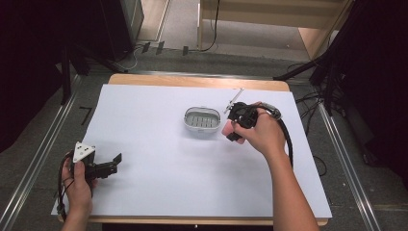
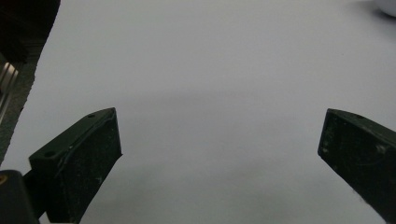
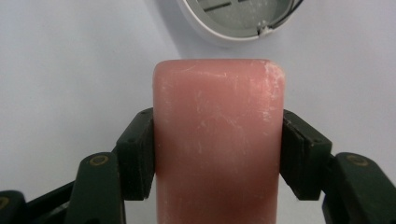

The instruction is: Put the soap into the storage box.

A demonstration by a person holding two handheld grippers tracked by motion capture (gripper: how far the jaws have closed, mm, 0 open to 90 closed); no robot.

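Pink soap bar (image 3: pixel 218 140) squeezed tight in right gripper (image 3: pixel 218 154), middle of frame, long side pointing up toward soap dish (image 3: pixel 238 21); bottom end cut off. Left gripper (image 2: pixel 219 149) wide open, holding nothing.

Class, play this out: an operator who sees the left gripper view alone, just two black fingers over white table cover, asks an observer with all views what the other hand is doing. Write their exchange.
Operator: What is the right gripper doing?
Observer: Its fingers are shut on a pink soap bar, one on each side.
Operator: Anything near it?
Observer: A grey oval soap dish sits on the white table cover, just left of that hand in the high view.
Operator: Is the dish empty?
Observer: Yes, its slotted bottom is bare; the bar is held beside it.
Operator: And my gripper?
Observer: The left gripper is open, near the table's front left corner.
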